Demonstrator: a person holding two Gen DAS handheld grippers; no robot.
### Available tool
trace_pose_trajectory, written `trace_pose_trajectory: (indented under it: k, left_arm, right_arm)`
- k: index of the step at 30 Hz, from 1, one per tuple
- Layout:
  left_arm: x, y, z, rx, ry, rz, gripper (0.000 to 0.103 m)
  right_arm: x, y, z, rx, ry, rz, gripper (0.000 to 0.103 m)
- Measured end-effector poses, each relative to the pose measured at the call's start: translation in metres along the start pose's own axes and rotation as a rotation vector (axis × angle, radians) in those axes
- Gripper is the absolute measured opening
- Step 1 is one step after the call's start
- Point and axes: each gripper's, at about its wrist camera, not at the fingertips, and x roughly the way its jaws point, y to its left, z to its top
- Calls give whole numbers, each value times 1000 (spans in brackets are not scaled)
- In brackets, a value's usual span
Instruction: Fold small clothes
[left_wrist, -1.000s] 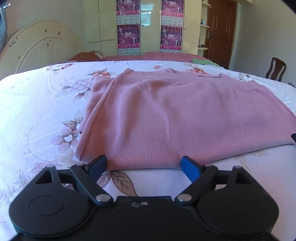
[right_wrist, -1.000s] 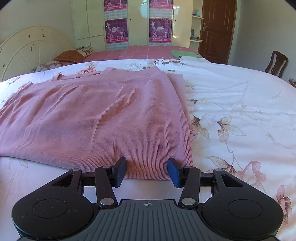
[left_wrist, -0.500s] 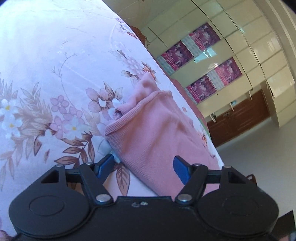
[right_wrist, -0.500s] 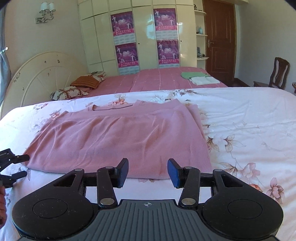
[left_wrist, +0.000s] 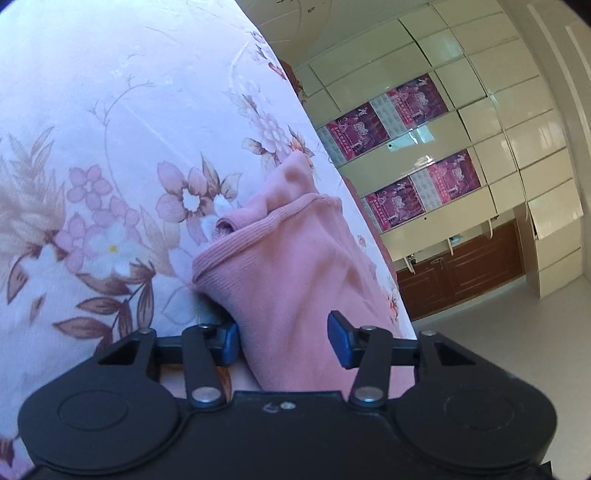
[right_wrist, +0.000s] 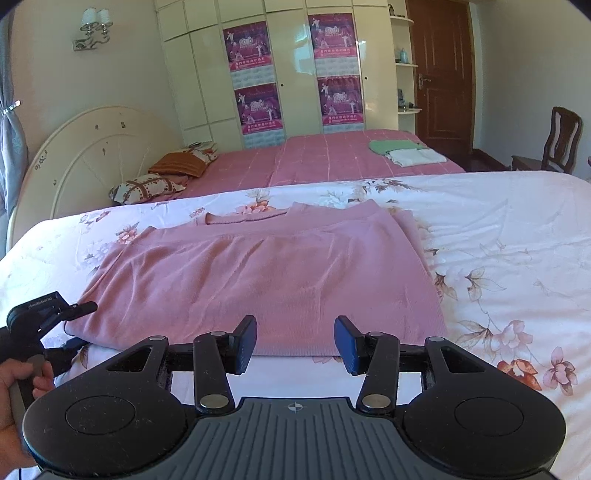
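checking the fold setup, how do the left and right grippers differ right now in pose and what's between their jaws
The left gripper is rolled sideways at the near left corner of the pink sweater, its jaws straddling the bunched hem. The right gripper is level and short of the near hem, with only the floral bedsheet between its jaws. Both have blue pads, jaws open, and neither has clamped the sweater.

This is a home bedroom. A floral bedsheet (right_wrist: 498, 229) covers the near bed, a second bed (right_wrist: 332, 158) carries pillows (right_wrist: 147, 186), and a poster-hung wardrobe (right_wrist: 288, 66) stands beside a wooden door (right_wrist: 439, 74).
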Motion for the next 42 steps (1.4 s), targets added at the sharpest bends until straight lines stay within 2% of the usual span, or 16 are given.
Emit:
trace_pose_trajectory:
  k: [2,3,4,5,7,9,14,21,24,25,29,34,38,42]
  left_arm:
    - [14,0,14,-52,5,-6,46]
    - [21,-1,20,-61,9,1,40]
    - [28,-1,23,-54,19,16,25]
    - [36,1,27,-41,39,37,16]
    - [41,8,30,-44,52,-1,11]
    - [36,5,32,-2,59,-5,10]
    - [11,6,24,3,-20,-86,10]
    - [19,17,18,-36,-17,-32,15]
    - [22,13,22,-24,-13,-1,15]
    - [23,11,22,-11,-13,10,12]
    - [16,-10,22,93,-8,57,10]
    - [3,-85,15,330,-21,27,10]
    - [8,-159,-15,566,12,19,10]
    - [28,-216,-74,772,77,-6,10]
  right_arm:
    - [9,4,3,19,21,11,46]
    - [15,7,6,17,29,22,26]
    - [22,10,9,13,37,29,11]
    - [30,13,11,12,39,28,9]
    - [48,20,18,9,41,39,8]
    - [70,26,25,4,58,46,8]
    - [119,43,40,-46,74,78,8]
    - [173,51,44,-80,118,147,8]
    - [193,51,35,-108,187,181,8]
    - [195,52,30,-130,180,177,8]
    - [197,48,26,-140,144,195,8]
    - [202,35,29,-88,147,247,4]
    - [196,14,37,-2,151,305,4]
    - [164,-43,50,161,46,292,4]
